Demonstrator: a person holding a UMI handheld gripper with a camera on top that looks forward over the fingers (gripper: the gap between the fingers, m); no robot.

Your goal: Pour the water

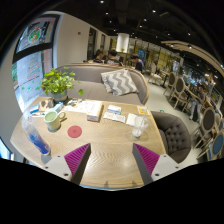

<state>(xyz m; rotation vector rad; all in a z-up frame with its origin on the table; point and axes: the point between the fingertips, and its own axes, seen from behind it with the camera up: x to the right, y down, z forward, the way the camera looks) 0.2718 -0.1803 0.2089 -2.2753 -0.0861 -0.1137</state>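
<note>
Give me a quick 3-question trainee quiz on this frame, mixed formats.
1. True or false: the gripper is shut on the clear plastic water bottle.
2. Which lies nearer the fingers on the light wooden table: (a) the round red coaster or (b) the green leafy potted plant?
3. Fill in: the pale green mug stands ___ the fingers.

Key
1. False; the fingers are open and empty.
2. a
3. beyond

Smooth pale wooden table [105, 140], clear plastic bottle [36, 139]
</note>
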